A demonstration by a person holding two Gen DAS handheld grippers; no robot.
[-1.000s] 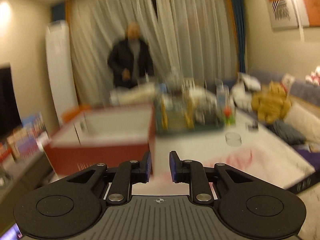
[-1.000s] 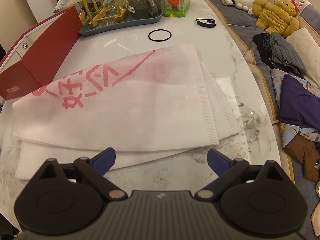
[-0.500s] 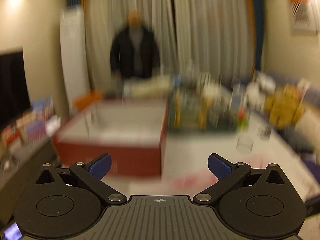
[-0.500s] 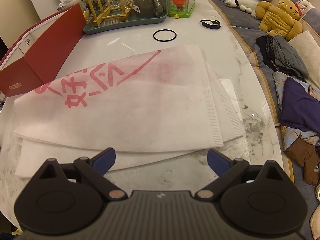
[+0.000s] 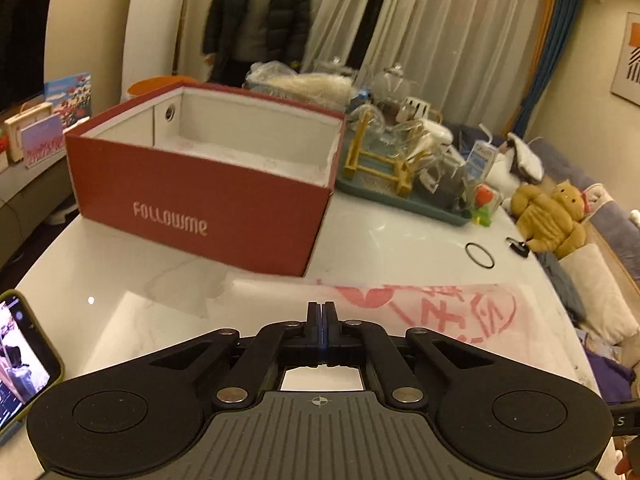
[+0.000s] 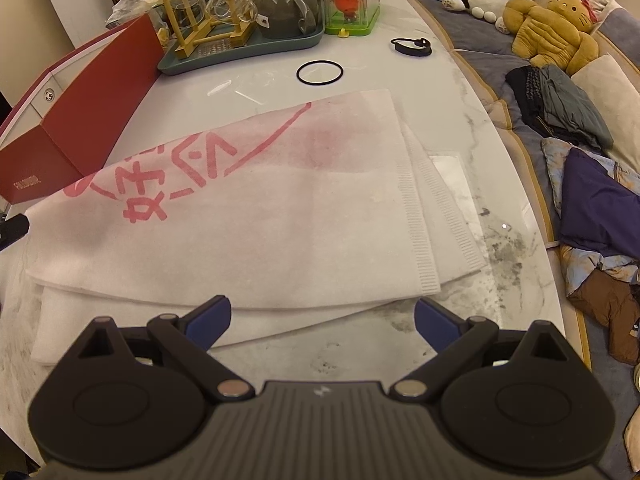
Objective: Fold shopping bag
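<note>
Bag (image 6: 248,220): one, folded flat; left gripper (image 5: 323,312) together, right gripper (image 6: 322,318) apart.

The shopping bag (image 6: 248,216) lies flat in the middle of the frame on the table (image 6: 472,128), folded in layers. The box (image 6: 84,128) stands at the upper left, touching the bag's far left edge. The tray (image 6: 240,50) is behind the bag, just right of the box. The ring (image 6: 319,73) lies between tray and bag. The plush toy (image 6: 552,28) sits at the upper right, off the table. In the left wrist view, the phone (image 5: 24,356) is at the lower left edge.
</note>
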